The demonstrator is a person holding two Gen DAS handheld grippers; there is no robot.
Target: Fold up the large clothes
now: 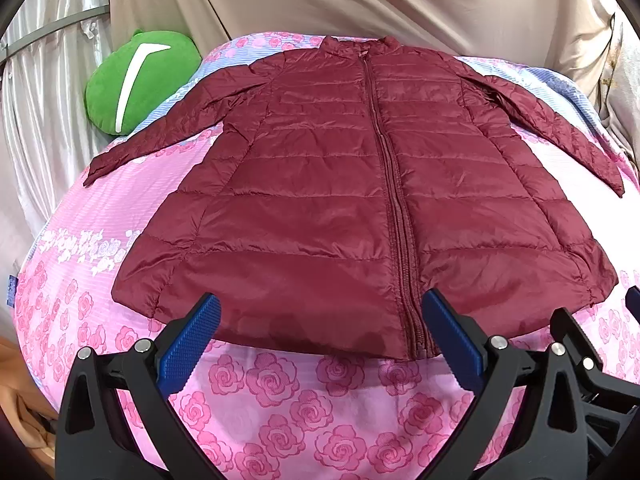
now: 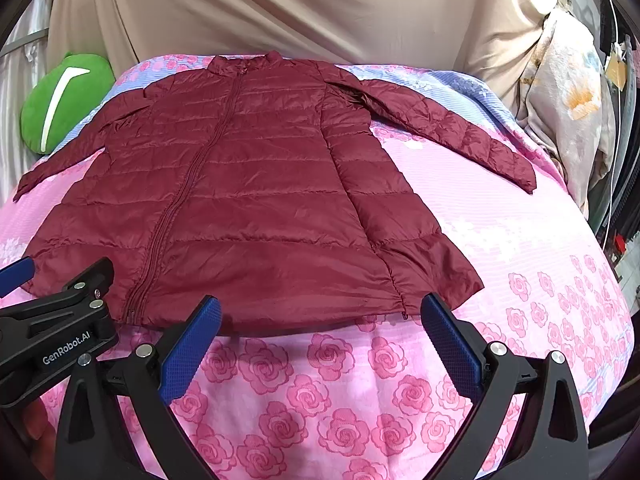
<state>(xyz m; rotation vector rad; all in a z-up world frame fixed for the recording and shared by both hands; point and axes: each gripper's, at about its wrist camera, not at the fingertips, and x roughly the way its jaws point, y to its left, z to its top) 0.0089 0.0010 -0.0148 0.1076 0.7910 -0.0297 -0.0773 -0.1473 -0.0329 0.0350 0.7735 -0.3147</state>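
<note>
Home bedroom — rose-print bedsheet, green plush cushion, draped curtains.

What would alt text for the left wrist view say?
A dark red puffer jacket lies flat and zipped on a pink rose-print bedsheet, sleeves spread to both sides. The open left tongs hover at its hem, holding nothing. A green cushion sits at the far left.

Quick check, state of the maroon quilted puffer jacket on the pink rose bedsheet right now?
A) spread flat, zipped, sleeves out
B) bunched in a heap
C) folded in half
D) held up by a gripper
A: the maroon quilted puffer jacket lies flat, zipper closed, both sleeves out; left gripper and right gripper open, empty.
</note>
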